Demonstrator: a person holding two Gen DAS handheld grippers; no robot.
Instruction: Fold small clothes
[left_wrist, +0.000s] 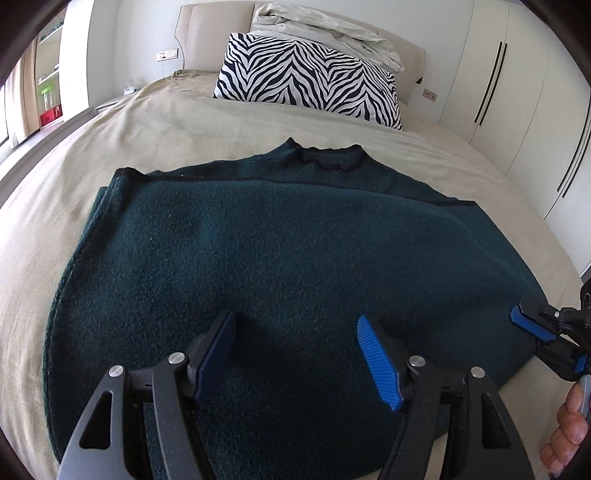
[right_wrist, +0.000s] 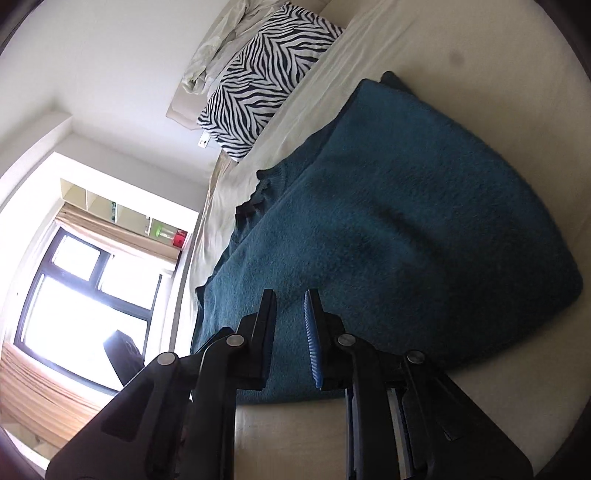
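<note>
A dark teal knit sweater (left_wrist: 280, 266) was seen folded on the beige bedsheet (left_wrist: 155, 122), collar toward the zebra-print pillow (left_wrist: 310, 77). The left gripper (left_wrist: 295, 350) was held over the near part of the sweater, its 2 fingers spread wide and nothing caught between them. The right gripper (right_wrist: 290, 332) was found at the sweater's edge, turned sideways, its jaws narrowed to a slim gap; whether knit was pinched there could not be told. A crumpled white duvet (left_wrist: 332, 26) was piled behind the pillow.

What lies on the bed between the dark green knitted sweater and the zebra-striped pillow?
Only bare beige bedsheet lies between the dark green knitted sweater and the zebra-striped pillow, in the left wrist view.
</note>
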